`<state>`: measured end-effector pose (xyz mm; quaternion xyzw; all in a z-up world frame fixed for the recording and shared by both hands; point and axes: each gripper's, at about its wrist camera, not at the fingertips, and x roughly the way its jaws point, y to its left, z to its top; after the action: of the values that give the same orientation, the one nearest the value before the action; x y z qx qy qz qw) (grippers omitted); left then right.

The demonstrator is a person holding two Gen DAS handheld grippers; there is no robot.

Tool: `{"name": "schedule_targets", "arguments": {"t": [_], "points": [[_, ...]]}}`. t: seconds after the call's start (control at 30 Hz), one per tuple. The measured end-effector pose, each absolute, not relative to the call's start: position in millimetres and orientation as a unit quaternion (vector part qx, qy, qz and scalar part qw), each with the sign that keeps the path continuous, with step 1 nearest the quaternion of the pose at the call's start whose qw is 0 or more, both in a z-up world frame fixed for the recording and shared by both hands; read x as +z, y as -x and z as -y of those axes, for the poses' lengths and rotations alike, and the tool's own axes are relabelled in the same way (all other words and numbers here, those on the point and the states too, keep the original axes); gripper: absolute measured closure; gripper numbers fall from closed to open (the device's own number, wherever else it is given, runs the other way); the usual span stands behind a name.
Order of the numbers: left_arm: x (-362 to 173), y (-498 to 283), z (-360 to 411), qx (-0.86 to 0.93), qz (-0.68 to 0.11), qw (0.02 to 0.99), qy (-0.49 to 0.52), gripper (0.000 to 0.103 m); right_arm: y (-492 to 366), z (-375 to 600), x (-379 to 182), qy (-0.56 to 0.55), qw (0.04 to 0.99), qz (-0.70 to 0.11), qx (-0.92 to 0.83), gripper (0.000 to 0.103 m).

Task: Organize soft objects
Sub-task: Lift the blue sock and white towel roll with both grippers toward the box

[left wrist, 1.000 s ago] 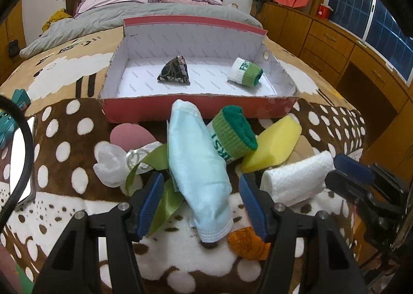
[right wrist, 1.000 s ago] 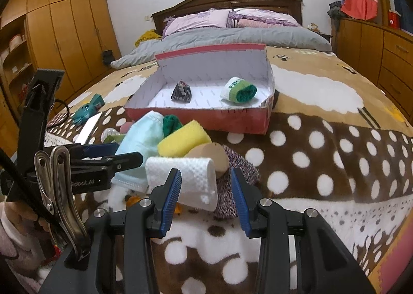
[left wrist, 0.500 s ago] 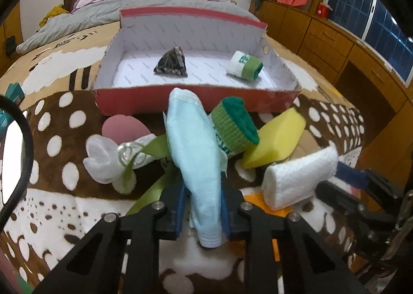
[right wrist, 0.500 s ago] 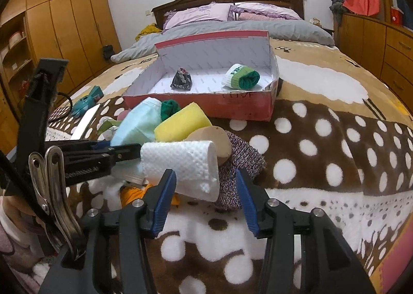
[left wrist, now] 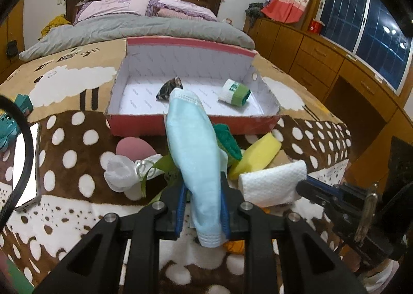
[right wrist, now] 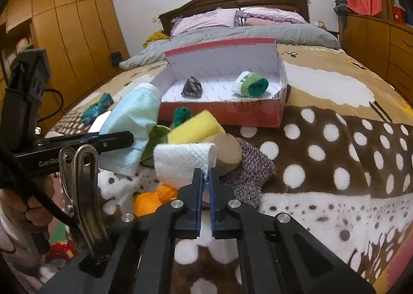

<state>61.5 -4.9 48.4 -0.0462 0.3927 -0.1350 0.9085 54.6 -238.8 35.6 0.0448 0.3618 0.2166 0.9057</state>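
My left gripper [left wrist: 202, 212] is shut on a light blue face mask [left wrist: 196, 154] and holds it lifted above the pile; the mask also shows in the right wrist view [right wrist: 134, 116]. My right gripper [right wrist: 205, 183] is shut on the edge of a white rolled towel [right wrist: 180, 162], also seen in the left wrist view [left wrist: 271, 185]. A red shoebox [left wrist: 180, 126] with white inside stands beyond, holding a dark patterned pouch [left wrist: 170, 88] and a green-and-white sock roll [left wrist: 235, 92]. The pile holds a yellow sponge [right wrist: 193, 128], a green sock [left wrist: 227, 140] and a grey knit cloth [right wrist: 253, 167].
A pink puff [left wrist: 134, 147], white flower with green ribbon [left wrist: 124, 172], tan puff [right wrist: 227, 150] and orange cloth [right wrist: 149, 199] lie on the spotted blanket. A phone [left wrist: 25, 165] and teal toy [right wrist: 95, 109] lie left. Wooden drawers [left wrist: 322, 61] stand right.
My left gripper closed on the blue mask and lifted it. My right gripper moved in and closed on the white towel's edge.
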Motion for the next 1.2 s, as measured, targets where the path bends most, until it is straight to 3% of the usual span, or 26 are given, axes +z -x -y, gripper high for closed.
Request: {"name": "schedule_targets", "arguments": {"t": [0.93, 1.2], "points": [[81.7, -50.6, -12.9, -0.13, -0.349, 0.926, 0.067, 0.08, -28.2, 235.0, 105.6, -0.047, 0.928, -0.252, 0.272, 0.098], [83.3, -49.2, -13.1, -0.13, -0.349, 0.926, 0.068, 0.08, -35.7, 239.7, 95.2, -0.05, 0.925, -0.272, 0.261, 0.098]]}}
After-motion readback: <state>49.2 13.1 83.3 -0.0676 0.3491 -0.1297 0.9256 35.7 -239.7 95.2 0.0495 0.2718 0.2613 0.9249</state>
